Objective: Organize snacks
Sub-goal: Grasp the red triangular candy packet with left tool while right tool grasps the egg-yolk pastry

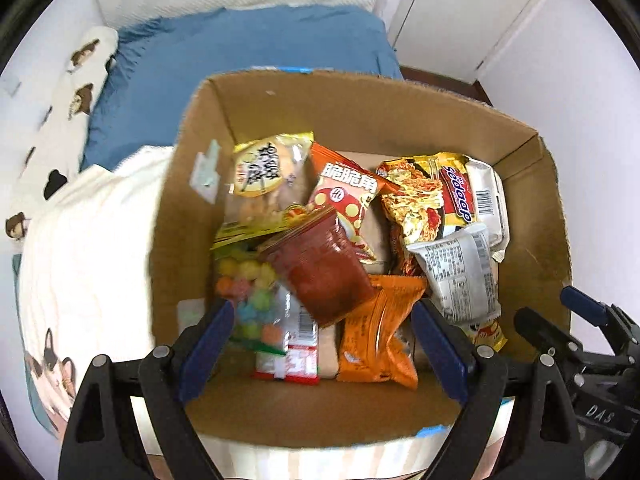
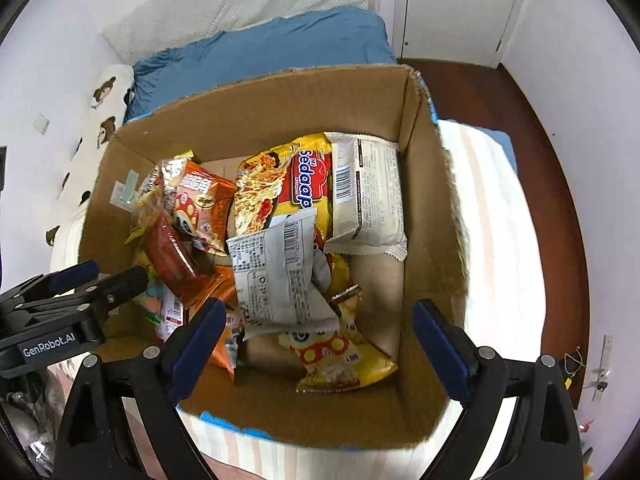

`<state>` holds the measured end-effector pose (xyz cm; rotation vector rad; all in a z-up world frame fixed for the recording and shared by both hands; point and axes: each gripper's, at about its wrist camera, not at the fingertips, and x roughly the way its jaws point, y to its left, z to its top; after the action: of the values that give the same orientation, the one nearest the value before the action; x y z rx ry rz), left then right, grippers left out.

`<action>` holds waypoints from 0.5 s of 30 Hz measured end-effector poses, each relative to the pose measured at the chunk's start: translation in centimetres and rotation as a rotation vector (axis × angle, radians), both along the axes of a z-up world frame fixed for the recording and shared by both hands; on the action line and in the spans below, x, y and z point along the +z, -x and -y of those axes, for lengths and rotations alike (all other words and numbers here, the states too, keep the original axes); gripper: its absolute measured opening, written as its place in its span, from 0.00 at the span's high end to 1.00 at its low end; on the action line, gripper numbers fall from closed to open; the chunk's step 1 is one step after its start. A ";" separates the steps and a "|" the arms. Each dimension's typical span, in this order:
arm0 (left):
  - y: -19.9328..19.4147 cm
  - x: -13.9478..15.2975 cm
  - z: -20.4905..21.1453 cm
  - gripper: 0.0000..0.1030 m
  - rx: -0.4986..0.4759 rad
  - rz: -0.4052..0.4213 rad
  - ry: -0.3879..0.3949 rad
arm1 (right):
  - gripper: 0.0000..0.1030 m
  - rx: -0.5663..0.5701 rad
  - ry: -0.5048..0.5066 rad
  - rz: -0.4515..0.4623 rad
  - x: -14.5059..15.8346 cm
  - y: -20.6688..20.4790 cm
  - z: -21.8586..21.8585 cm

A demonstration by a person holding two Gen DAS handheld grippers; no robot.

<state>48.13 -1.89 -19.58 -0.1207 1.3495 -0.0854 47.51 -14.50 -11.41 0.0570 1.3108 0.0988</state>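
Below both wide-apart, empty tools, left tool (image 1: 320,344) and right tool (image 2: 316,344), the box (image 1: 360,96) holds light, crinkly, slippery snack bags (image 1: 320,268), easiest pinched by a flat sealed edge at 12 o'clock.

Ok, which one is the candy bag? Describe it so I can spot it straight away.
Look in the open cardboard box on the bed. Against its left wall, near the left gripper, a clear bag of candy balls lies partly under a dark red packet. It is the only see-through pack, showing yellow, orange, blue and green balls.
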 end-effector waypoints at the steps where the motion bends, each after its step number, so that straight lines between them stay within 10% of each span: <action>1: 0.8 0.1 -0.5 0.12 0.000 0.011 -0.009 | 0.06 -0.001 0.000 0.007 0.2 0.4 0.0; 15: 8.8 7.1 -0.1 0.12 -0.001 0.252 -0.069 | 0.06 0.011 -0.004 0.188 7.1 8.6 -0.1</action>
<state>39.37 -1.84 -12.51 -0.0495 1.0996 -0.0531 38.95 -14.42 -4.33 0.0428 1.1229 0.1141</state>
